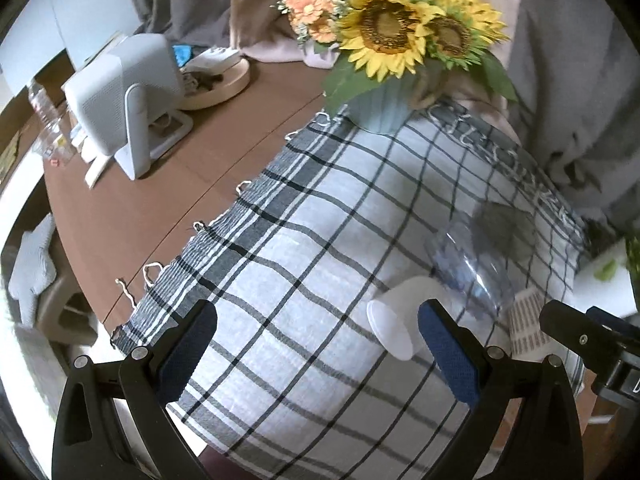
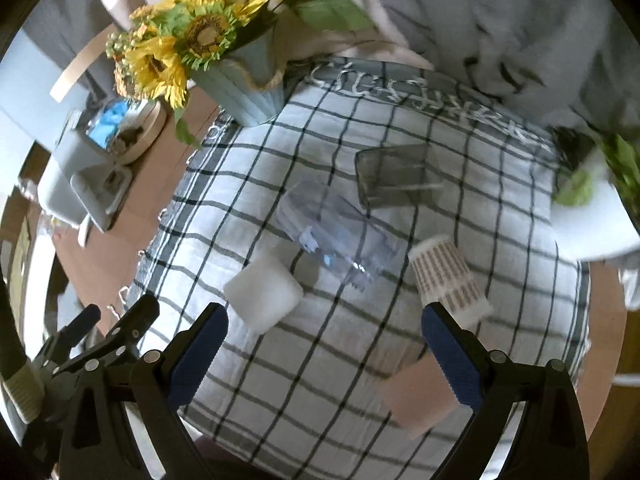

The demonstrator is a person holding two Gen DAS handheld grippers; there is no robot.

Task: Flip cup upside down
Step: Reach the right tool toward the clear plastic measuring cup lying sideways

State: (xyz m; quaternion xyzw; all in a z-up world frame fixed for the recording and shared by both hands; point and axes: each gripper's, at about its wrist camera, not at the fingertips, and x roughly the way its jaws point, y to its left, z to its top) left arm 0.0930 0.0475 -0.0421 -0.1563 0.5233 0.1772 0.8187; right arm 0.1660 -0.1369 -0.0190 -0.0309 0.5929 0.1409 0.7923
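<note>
Several cups sit on a checked cloth (image 2: pixel 320 344). A white cup (image 2: pixel 262 294) (image 1: pixel 396 320), a clear bluish cup (image 2: pixel 340 236) (image 1: pixel 468 264) and a dark smoky cup (image 2: pixel 396 178) lie on their sides. A patterned paper cup (image 2: pixel 448 280) (image 1: pixel 528 320) stands base up. A pink cup (image 2: pixel 420 396) lies near my right gripper's right finger. My left gripper (image 1: pixel 316 344) is open, above the cloth, the white cup just inside its right finger. My right gripper (image 2: pixel 324 348) is open and empty above the cloth.
A blue vase of sunflowers (image 1: pixel 380 108) (image 2: pixel 248 84) stands at the cloth's far edge. A white device on a stand (image 1: pixel 128 100) and a round tray (image 1: pixel 216 80) sit on the brown table to the left. A white plate with greens (image 2: pixel 584 208) is at the right.
</note>
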